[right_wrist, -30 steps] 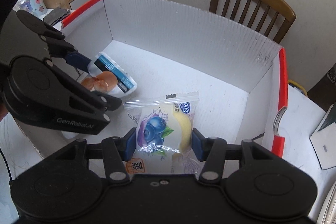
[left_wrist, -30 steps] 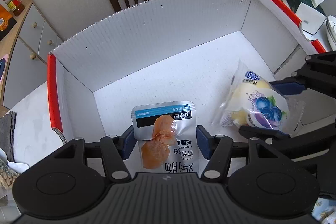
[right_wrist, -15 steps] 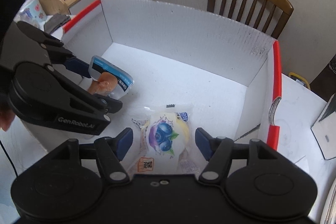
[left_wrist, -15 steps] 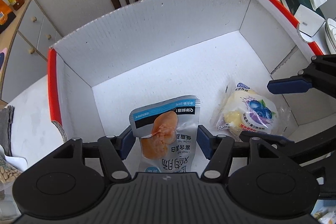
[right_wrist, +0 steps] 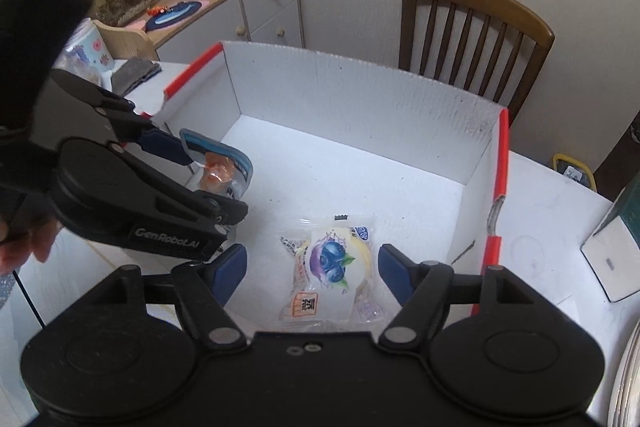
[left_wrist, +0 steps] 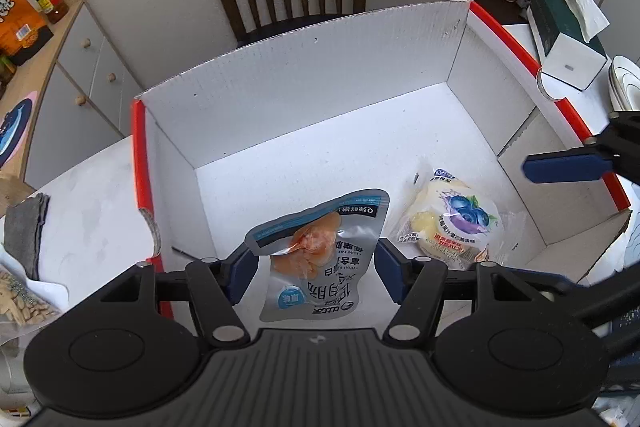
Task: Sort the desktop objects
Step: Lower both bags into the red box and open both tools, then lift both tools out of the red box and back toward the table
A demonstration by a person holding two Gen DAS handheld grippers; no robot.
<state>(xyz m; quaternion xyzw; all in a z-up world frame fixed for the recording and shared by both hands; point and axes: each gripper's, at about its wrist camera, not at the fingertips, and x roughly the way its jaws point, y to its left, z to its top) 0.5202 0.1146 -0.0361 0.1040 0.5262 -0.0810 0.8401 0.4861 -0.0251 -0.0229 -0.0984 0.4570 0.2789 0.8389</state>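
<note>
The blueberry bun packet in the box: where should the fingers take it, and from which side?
Grip the blueberry bun packet across its plump middle, coming from above. It lies flat on the floor of the box, and its crimped ends look thin and slippery.

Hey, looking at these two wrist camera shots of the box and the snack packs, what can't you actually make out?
- Silver pouch: its lower end is hidden behind the left gripper body in the left wrist view; in the right wrist view that gripper covers most of it.
- Blueberry bun pack: small print too small to read in either view.
- White box: near wall hidden by the gripper bodies in both views.
</note>
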